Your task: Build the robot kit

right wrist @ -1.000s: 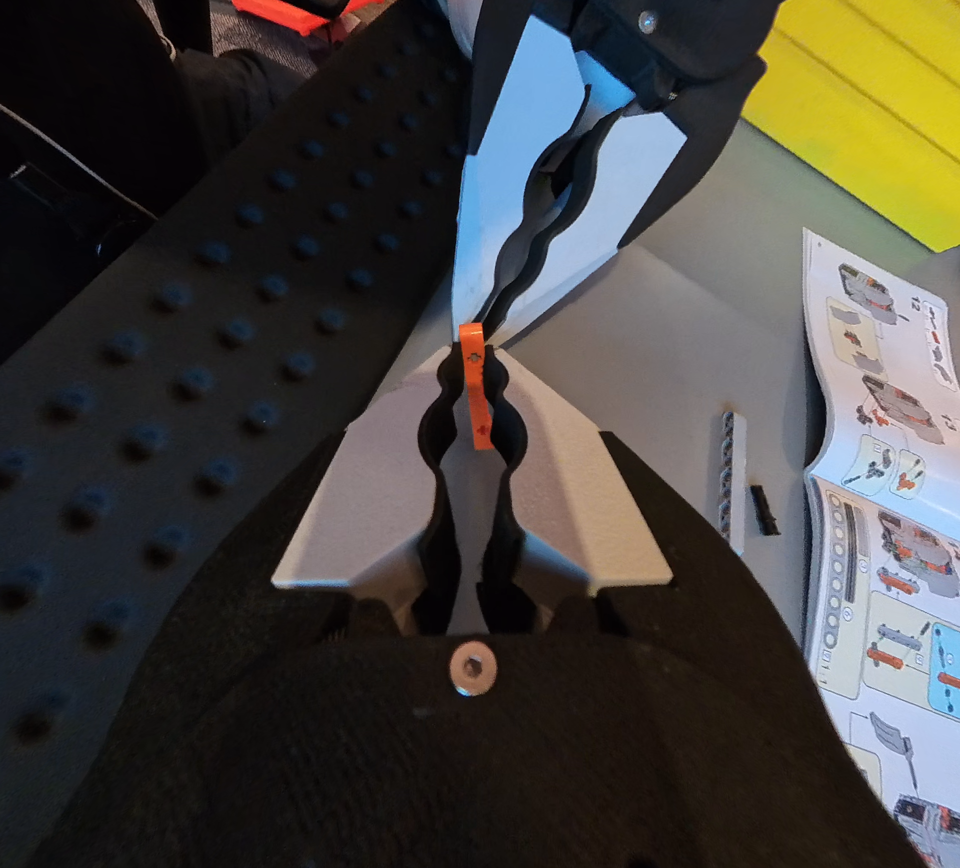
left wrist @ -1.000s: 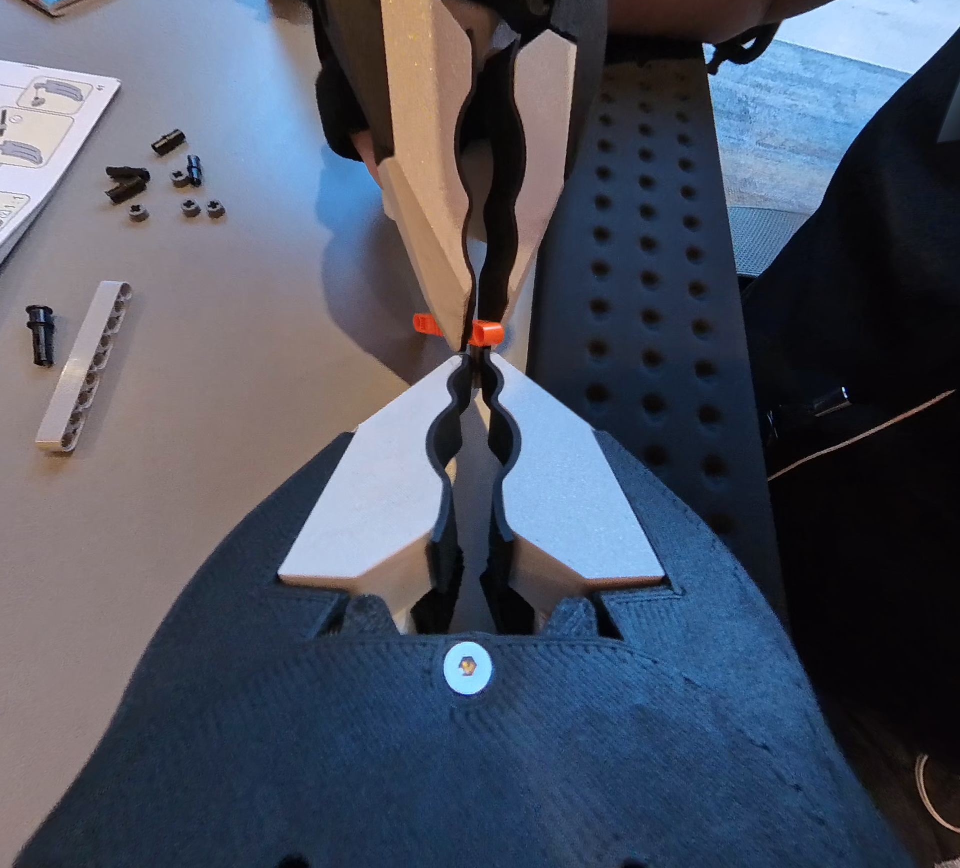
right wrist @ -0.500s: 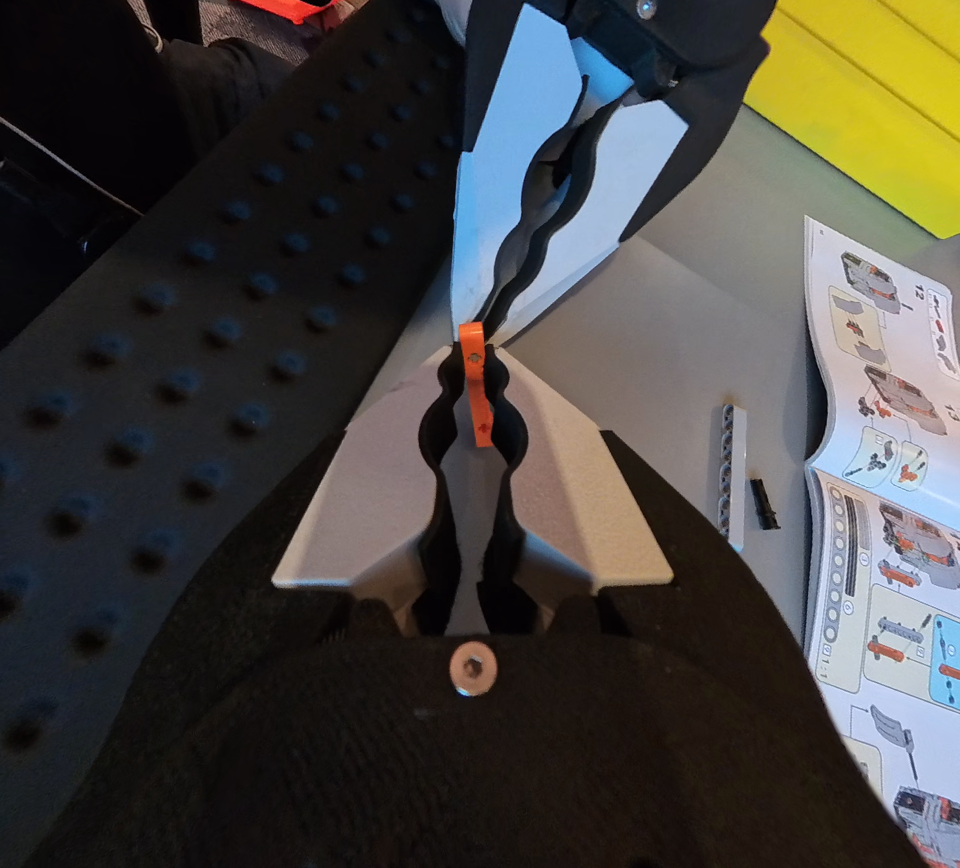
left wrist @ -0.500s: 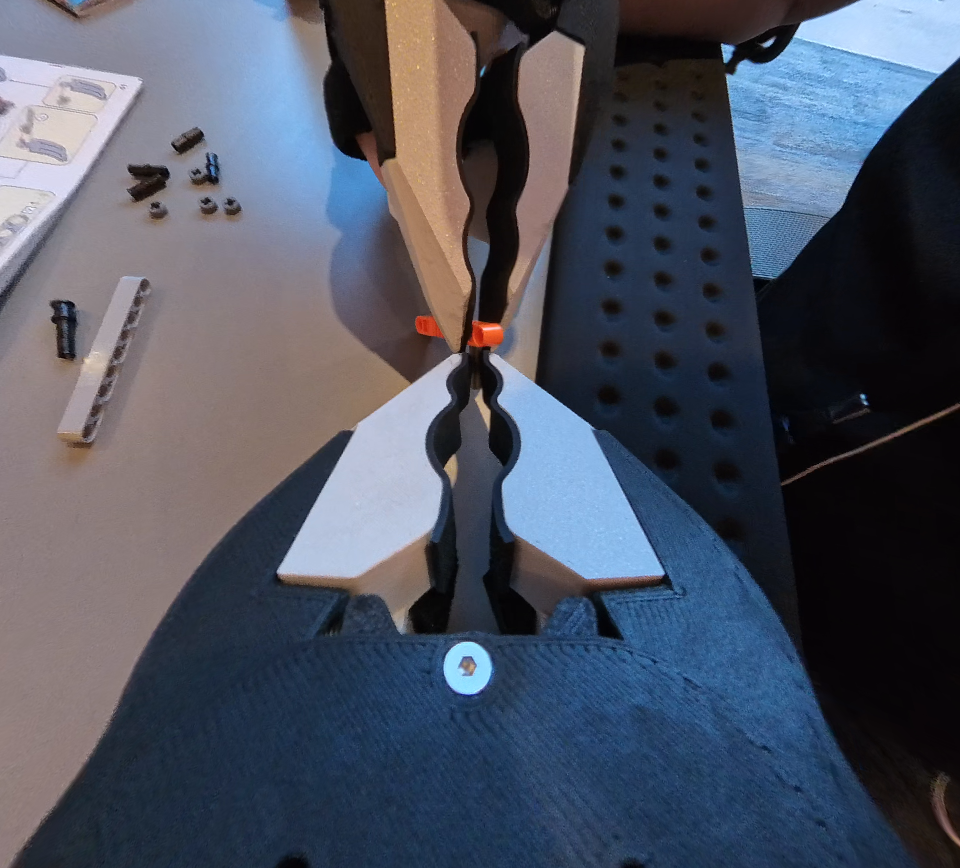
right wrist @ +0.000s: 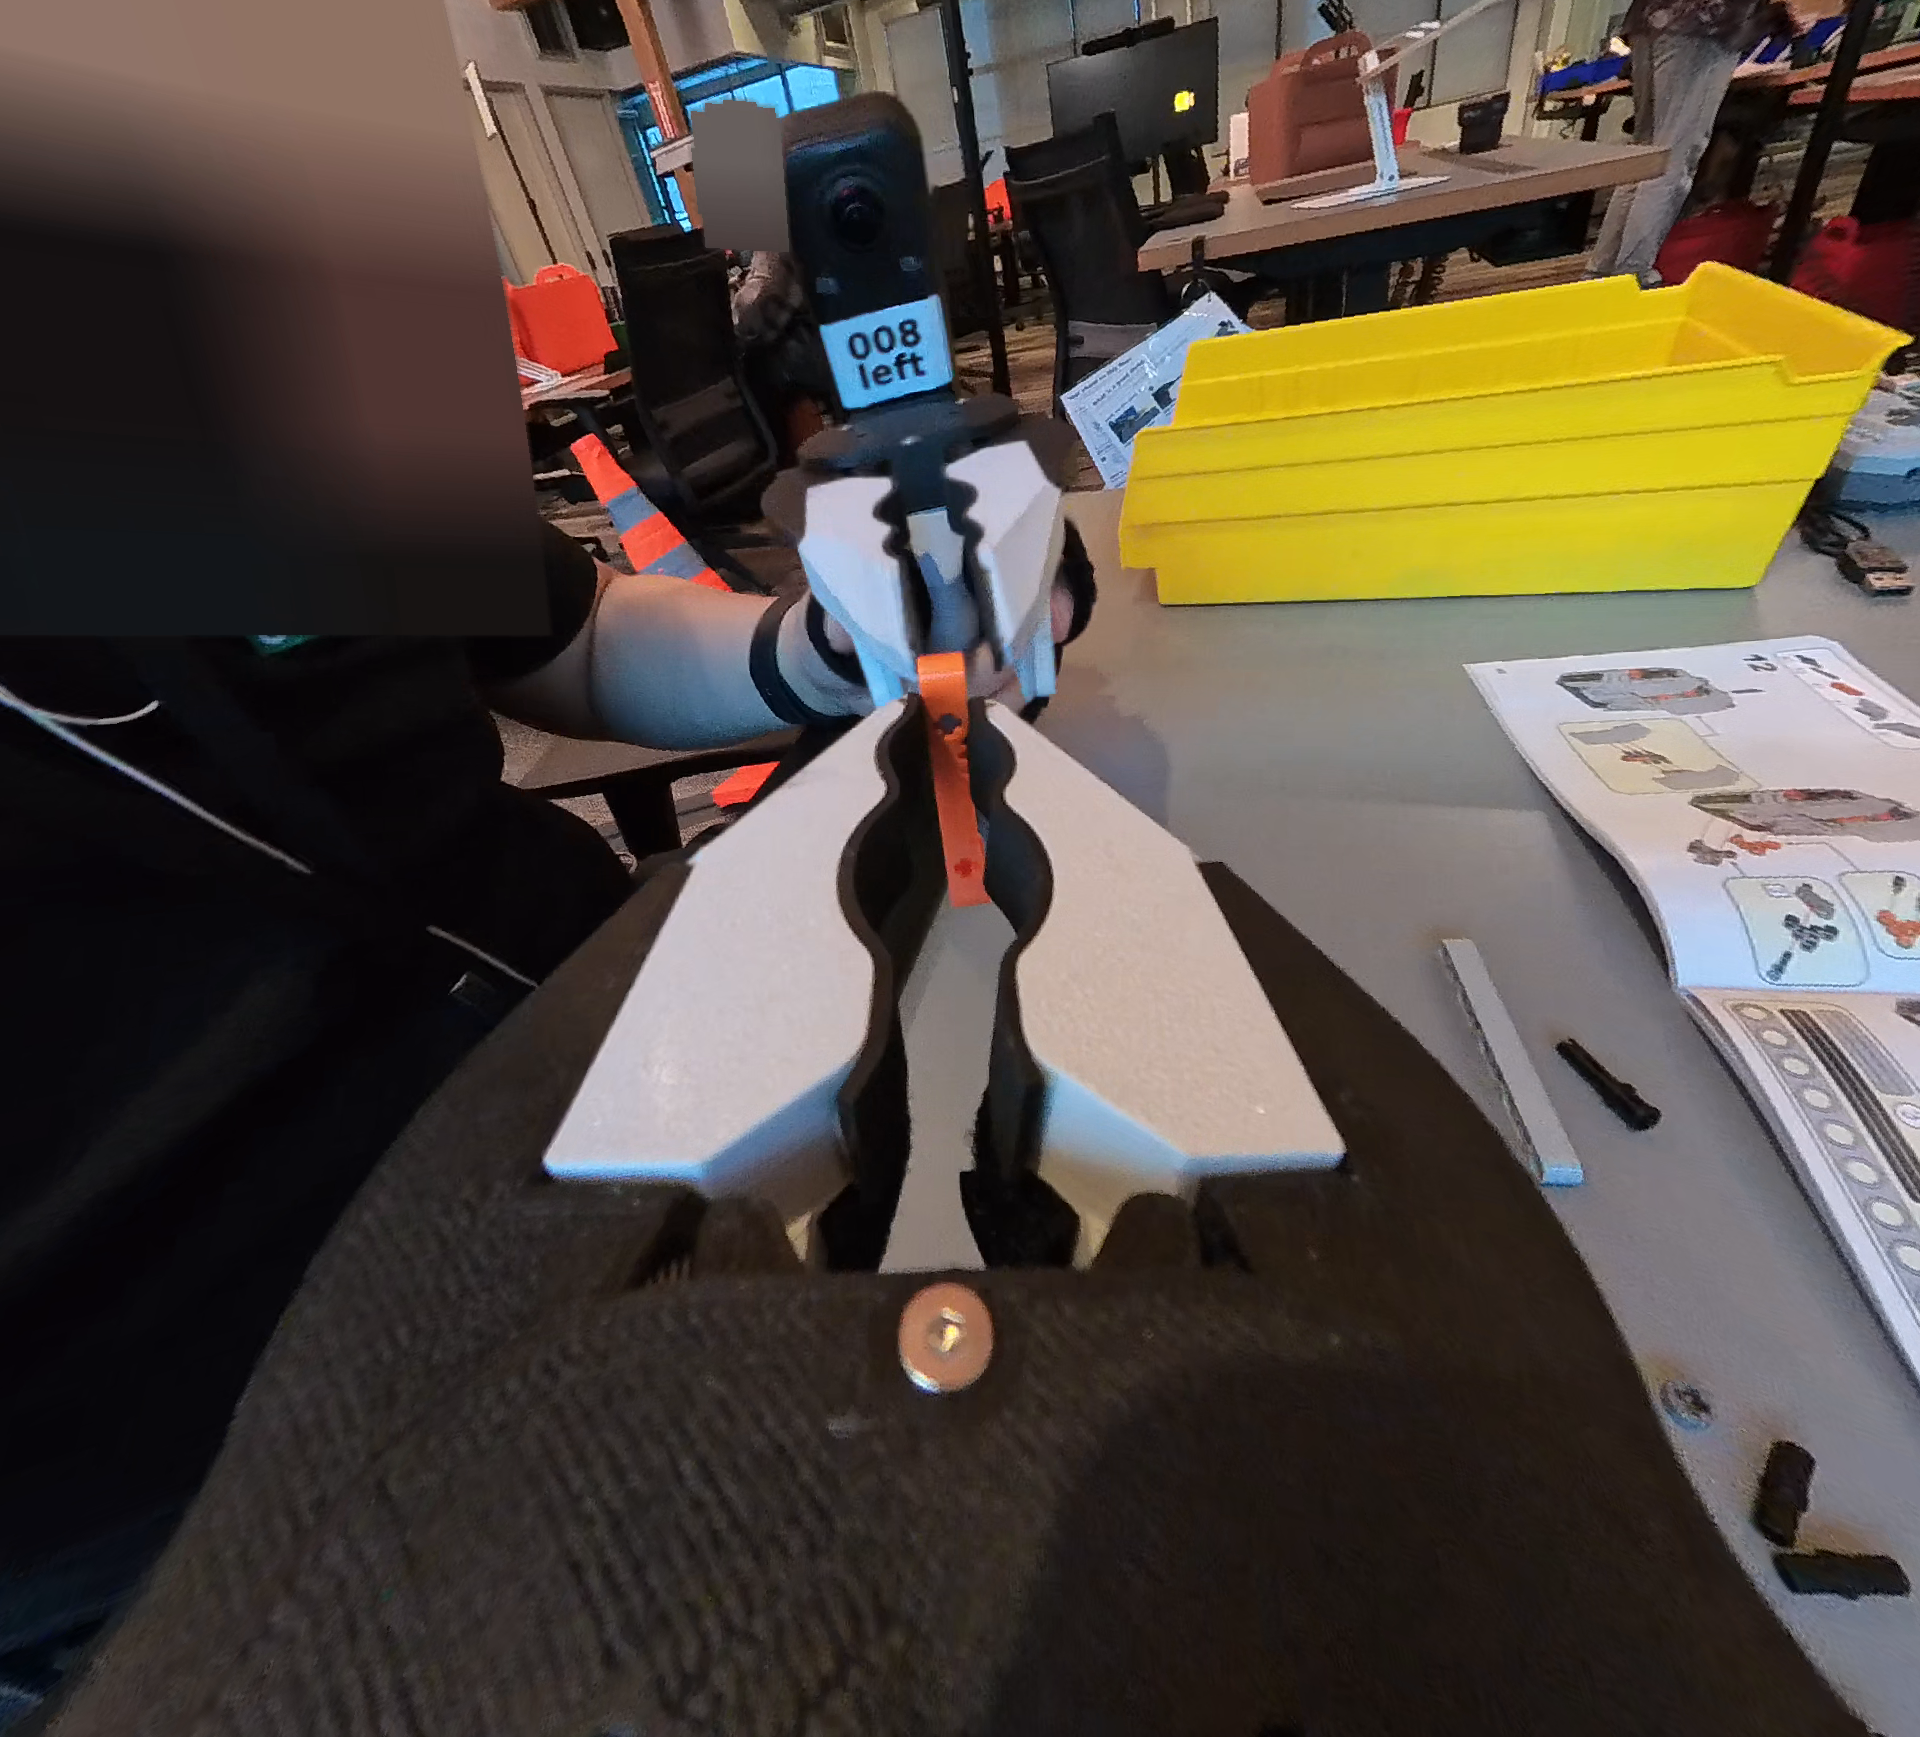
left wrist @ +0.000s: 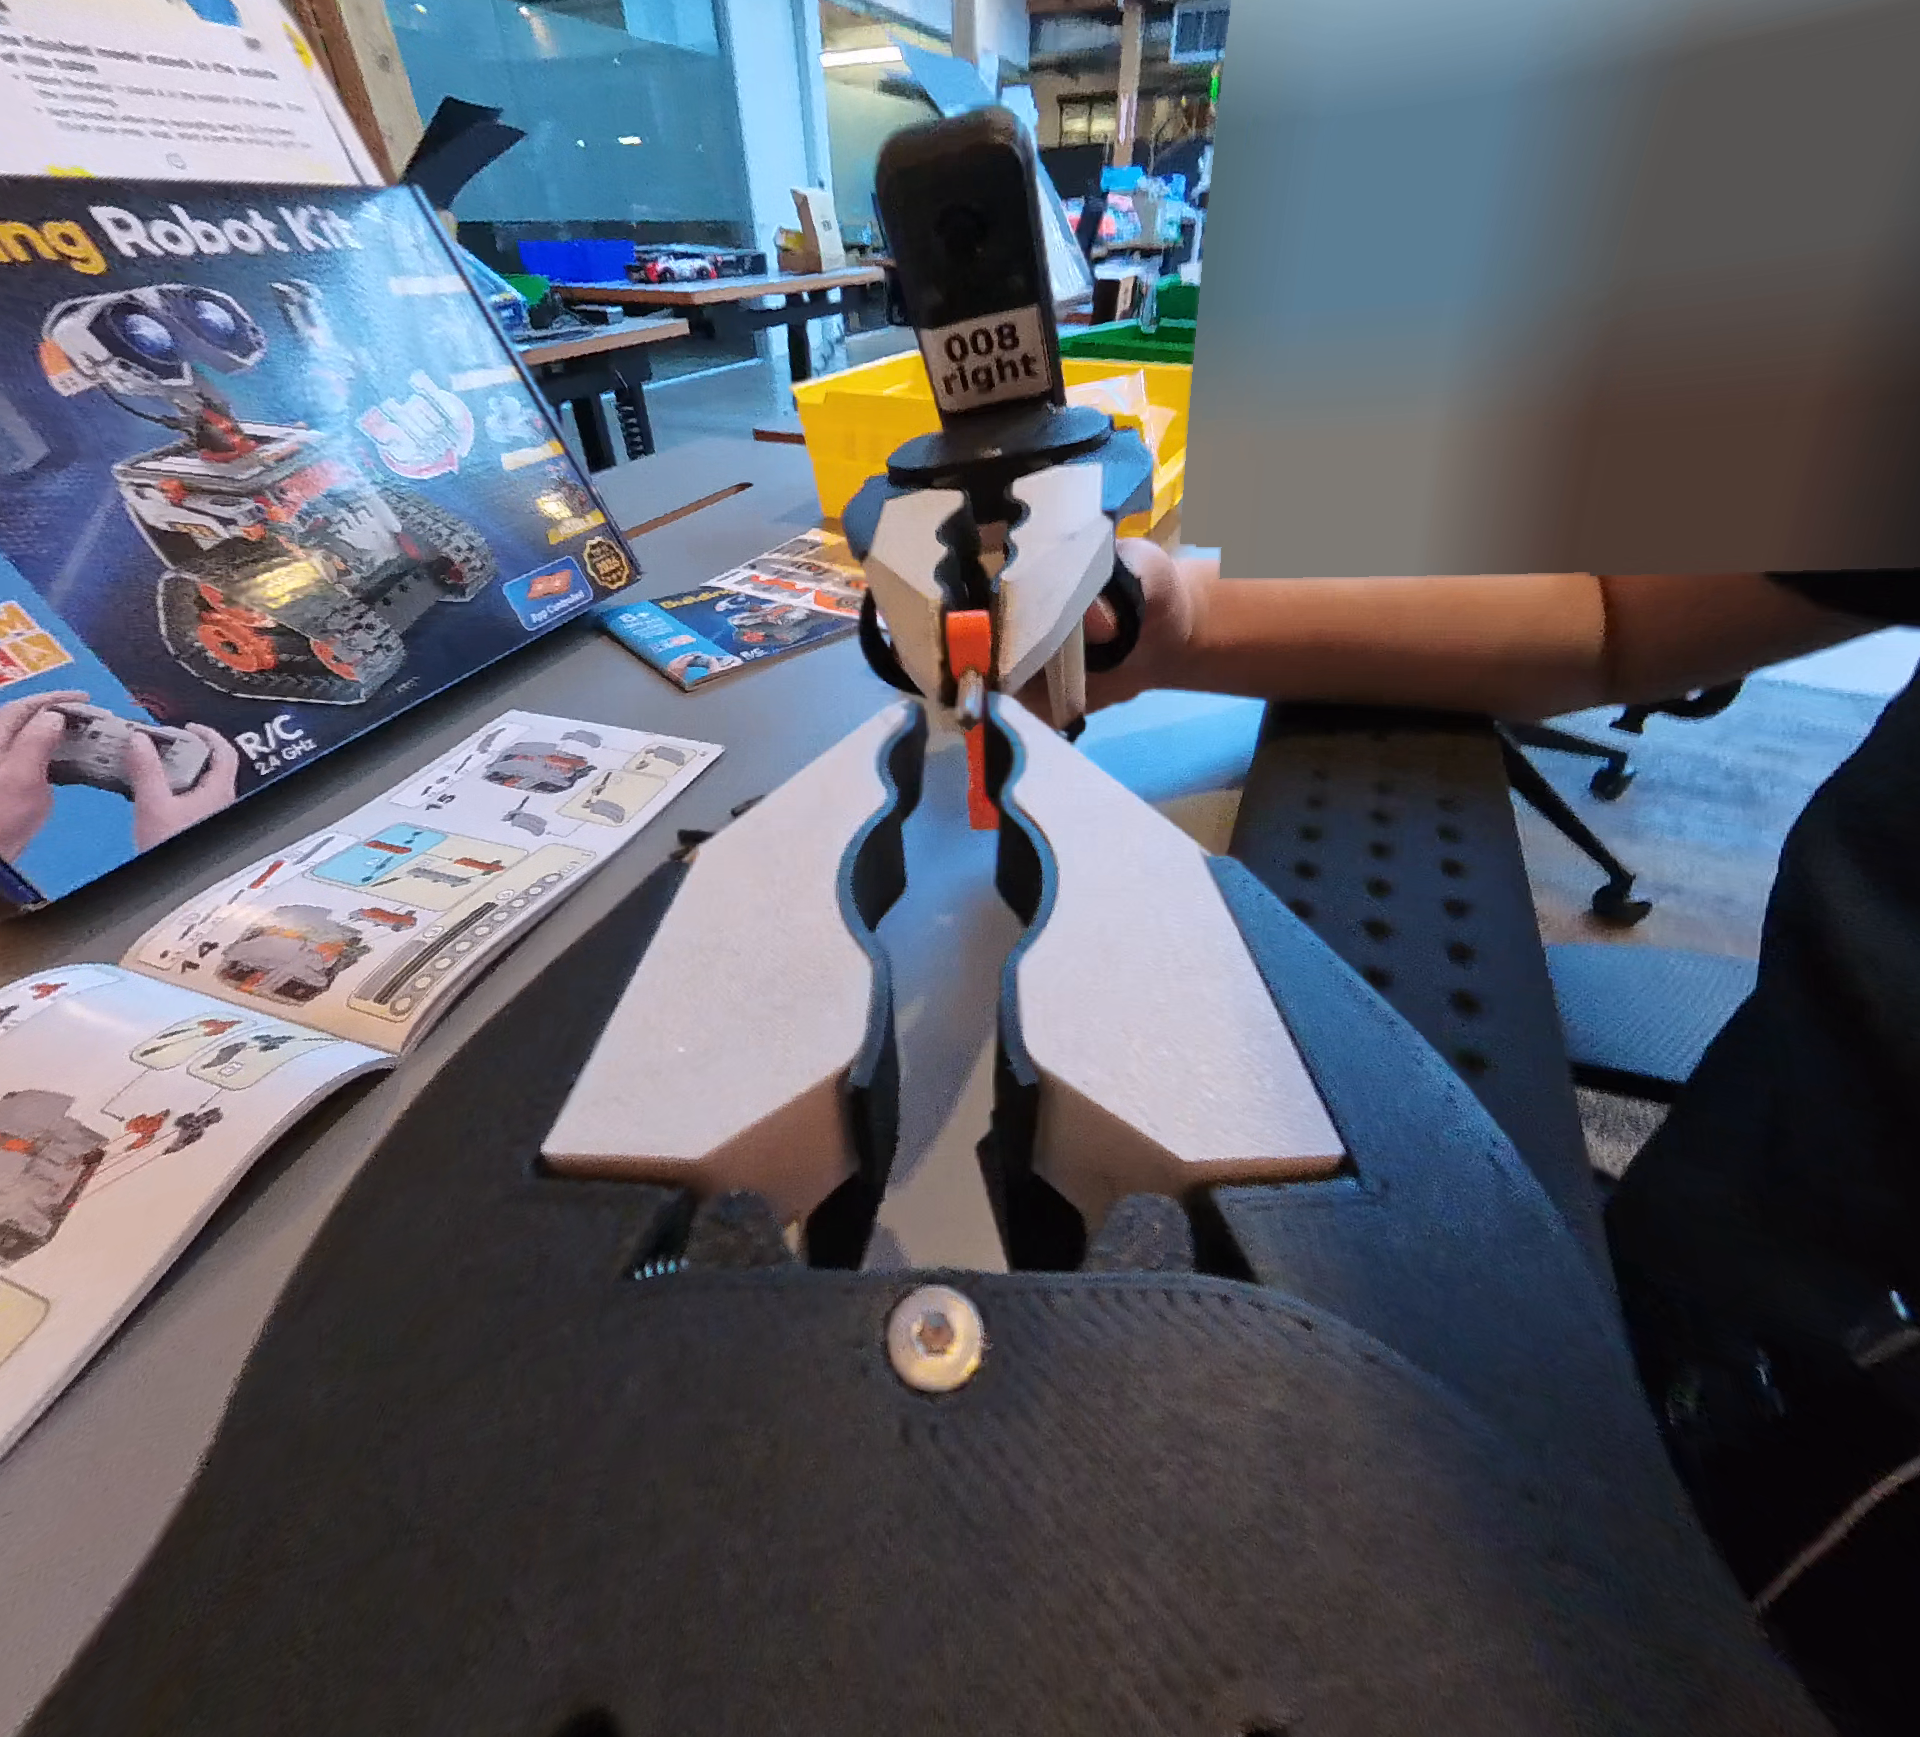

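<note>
My left gripper [left wrist: 961, 716] and my right gripper [right wrist: 940, 713] are held level above the grey table [right wrist: 1299, 804] and meet tip to tip. A thin orange building-kit piece [right wrist: 956, 804] lies lengthwise between the right gripper's fingers, which are shut on it. Its far end reaches the tips of the left gripper [right wrist: 940, 661]. In the left wrist view the orange piece [left wrist: 977, 783] sits in the narrow gap of my shut left fingers and also shows in the tips of the right gripper [left wrist: 966, 677]. A small grey pin end [left wrist: 971, 688] shows where the tips meet.
A robot kit box [left wrist: 260, 492] stands at the left, with open instruction booklets [left wrist: 416, 856] [right wrist: 1766, 856] beside it. A yellow bin [right wrist: 1455, 461] stands at the back. A grey beam [right wrist: 1507, 1064], a black pin [right wrist: 1605, 1085] and small black parts [right wrist: 1787, 1490] lie on the table. A black perforated armrest [left wrist: 1382, 856] borders the edge. My two grippers' fingertips are within a few centimetres of each other.
Both grippers have swung up from pointing down at the table to level, so the room shows behind them. They stay tip to tip on the orange piece.
</note>
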Tool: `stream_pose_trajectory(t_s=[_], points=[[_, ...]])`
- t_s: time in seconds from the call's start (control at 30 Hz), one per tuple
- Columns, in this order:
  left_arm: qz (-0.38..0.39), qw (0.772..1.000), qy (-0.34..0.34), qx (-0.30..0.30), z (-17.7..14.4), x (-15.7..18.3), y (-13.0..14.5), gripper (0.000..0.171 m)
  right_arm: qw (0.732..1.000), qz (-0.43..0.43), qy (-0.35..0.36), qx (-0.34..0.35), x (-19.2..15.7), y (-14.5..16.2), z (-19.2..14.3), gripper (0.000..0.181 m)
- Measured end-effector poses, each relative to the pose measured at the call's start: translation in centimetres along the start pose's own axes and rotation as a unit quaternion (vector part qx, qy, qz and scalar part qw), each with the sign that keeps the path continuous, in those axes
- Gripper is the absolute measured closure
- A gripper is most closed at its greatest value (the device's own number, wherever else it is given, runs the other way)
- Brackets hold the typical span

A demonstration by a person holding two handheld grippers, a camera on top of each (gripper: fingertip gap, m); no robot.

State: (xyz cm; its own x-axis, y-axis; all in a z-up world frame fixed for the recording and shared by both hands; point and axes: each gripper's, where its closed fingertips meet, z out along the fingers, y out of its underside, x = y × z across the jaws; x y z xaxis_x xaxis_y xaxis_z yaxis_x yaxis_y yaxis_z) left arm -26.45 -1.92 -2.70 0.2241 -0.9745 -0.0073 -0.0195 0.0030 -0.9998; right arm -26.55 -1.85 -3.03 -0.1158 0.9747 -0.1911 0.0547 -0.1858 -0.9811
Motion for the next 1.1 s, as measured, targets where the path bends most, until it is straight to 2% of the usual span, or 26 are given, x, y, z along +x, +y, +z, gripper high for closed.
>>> stream_pose_trajectory(t_s=[0.07,0.33,0.57,0.67,1.1], points=[[0.008,1.0,0.0,-0.003,0.2,0.2,0.1,0.171,1.0,0.002,0.004,0.003,0.1,-0.1,0.0,0.176],[-0.032,0.999,0.017,0.01,0.2,0.1,0.1,0.171,1.0,0.006,0.004,0.006,0.2,-0.2,-0.1,0.176],[-0.054,0.998,0.019,-0.006,0.1,-0.3,0.6,0.171,1.0,-0.003,0.014,0.0,0.6,0.1,0.1,0.176],[-0.058,0.998,0.015,-0.012,0.0,-0.5,0.9,0.171,1.0,0.013,0.008,-0.004,0.7,0.4,0.1,0.17],[-0.072,0.997,0.024,-0.019,-0.1,-0.6,1.4,0.171,0.998,0.058,0.005,0.006,1.3,0.4,0.0,0.173]])
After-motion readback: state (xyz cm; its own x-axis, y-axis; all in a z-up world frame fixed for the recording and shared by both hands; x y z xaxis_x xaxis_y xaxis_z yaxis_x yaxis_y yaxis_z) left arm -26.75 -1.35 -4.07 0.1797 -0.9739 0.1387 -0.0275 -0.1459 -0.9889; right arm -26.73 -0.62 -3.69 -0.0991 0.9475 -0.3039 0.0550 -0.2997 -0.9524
